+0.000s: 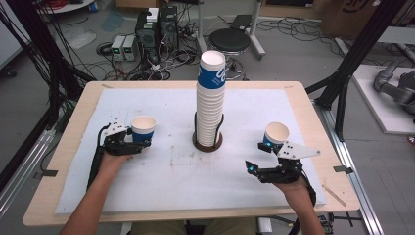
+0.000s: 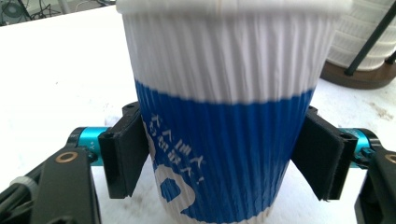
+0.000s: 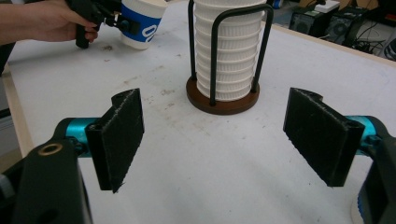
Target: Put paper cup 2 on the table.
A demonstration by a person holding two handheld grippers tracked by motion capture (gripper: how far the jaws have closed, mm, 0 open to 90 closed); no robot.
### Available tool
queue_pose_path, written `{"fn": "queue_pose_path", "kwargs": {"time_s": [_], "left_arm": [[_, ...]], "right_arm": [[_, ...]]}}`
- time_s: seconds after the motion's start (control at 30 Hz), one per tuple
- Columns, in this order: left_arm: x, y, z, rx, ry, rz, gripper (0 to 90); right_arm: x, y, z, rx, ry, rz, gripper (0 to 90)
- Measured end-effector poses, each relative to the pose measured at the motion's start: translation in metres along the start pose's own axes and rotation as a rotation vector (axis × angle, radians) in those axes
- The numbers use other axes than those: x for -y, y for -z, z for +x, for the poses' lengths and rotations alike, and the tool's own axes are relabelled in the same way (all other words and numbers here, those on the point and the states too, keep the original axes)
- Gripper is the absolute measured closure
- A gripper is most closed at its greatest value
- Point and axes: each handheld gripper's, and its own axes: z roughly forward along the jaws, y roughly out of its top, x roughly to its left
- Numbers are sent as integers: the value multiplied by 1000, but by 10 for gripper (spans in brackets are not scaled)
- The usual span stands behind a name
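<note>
A tall stack of white paper cups [image 1: 211, 98] stands in a black wire holder on a round wooden base [image 3: 222, 103] at the table's middle; its top cup has a blue band. My left gripper [image 1: 128, 143] is shut on a blue-and-white ribbed paper cup [image 2: 219, 140], with both pads [image 2: 125, 156] pressed against its blue band. That cup [image 1: 143, 128] is upright at the left of the white mat. My right gripper [image 3: 215, 135] is open with nothing between its jaws and faces the stack. A second cup [image 1: 276, 133] stands just beyond the right gripper [image 1: 258, 156], apart from its jaws.
A white mat [image 1: 171, 176] covers most of the wooden table [image 1: 68, 147]. Beyond the table's far edge are a black stool [image 1: 230, 40], computer boxes [image 1: 156, 29] and cables on the floor. Black frame posts [image 1: 352, 63] rise at the right.
</note>
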Motion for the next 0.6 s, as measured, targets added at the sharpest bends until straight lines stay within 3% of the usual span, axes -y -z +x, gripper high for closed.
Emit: {"fn": "queue_pose_path", "kwargs": {"time_s": [0.37,0.6], "left_arm": [[8,11,-4,-14,-35,24,253],[10,13,-7,-13,5,40,221]], "right_arm": [[0,0,1,5,0,-1,208],[1,0,0,7,-7,2,208]]}}
